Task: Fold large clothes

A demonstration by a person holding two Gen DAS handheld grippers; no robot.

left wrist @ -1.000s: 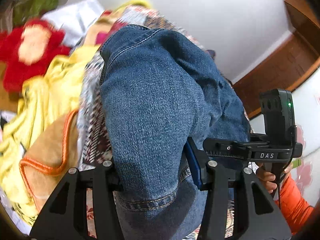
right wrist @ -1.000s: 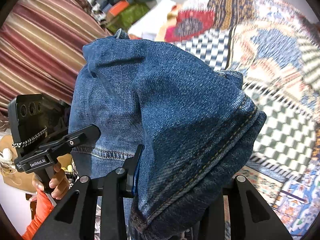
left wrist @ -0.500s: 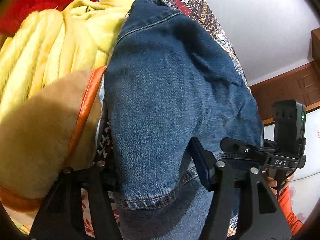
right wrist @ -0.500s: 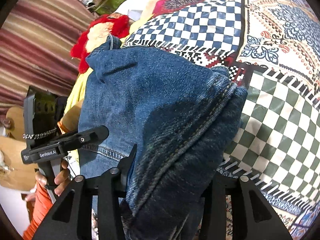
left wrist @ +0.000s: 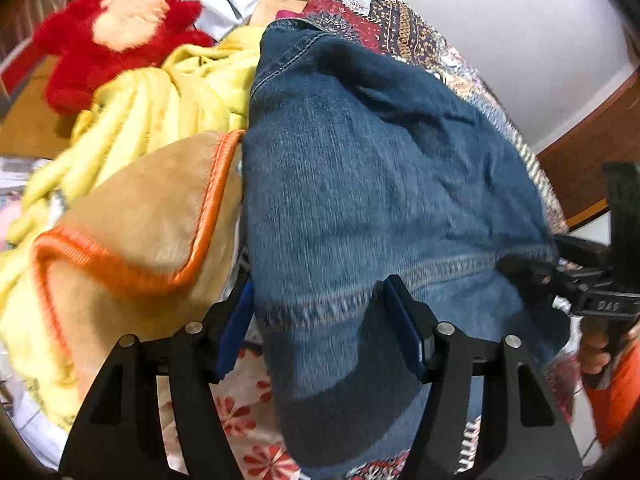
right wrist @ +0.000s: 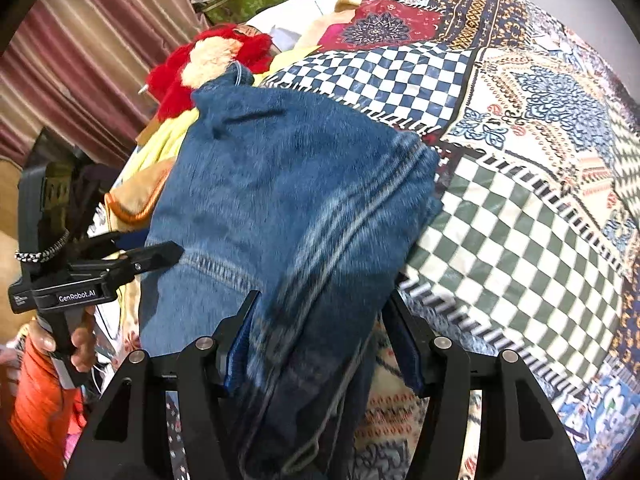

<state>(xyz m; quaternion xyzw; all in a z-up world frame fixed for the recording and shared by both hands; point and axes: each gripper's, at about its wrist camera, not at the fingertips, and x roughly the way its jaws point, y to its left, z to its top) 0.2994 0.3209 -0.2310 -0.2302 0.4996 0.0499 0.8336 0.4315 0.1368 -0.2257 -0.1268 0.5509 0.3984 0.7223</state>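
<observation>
Folded blue jeans (left wrist: 360, 184) lie on the patchwork bedspread (right wrist: 520, 220), their near end running between both pairs of fingers. My left gripper (left wrist: 320, 316) straddles the jeans' hem end, its blue pads standing loosely at either side of the denim. My right gripper (right wrist: 320, 340) has its jaws opening around a thick fold of the jeans (right wrist: 280, 200); its right pad stands clear of the cloth. Each gripper also shows in the other's view, held by a hand with an orange sleeve (right wrist: 40, 392).
A tan blanket with orange trim (left wrist: 152, 216) and a yellow blanket (left wrist: 160, 108) are heaped left of the jeans, a red plush toy (left wrist: 116, 36) behind them. Striped curtains (right wrist: 80, 60) hang at the left. Dark wooden furniture (left wrist: 580, 160) stands at the right.
Both grippers came down with the jeans, which now rest on the bed. The right jaws have spread away from the fold; the left jaws have widened slightly.
</observation>
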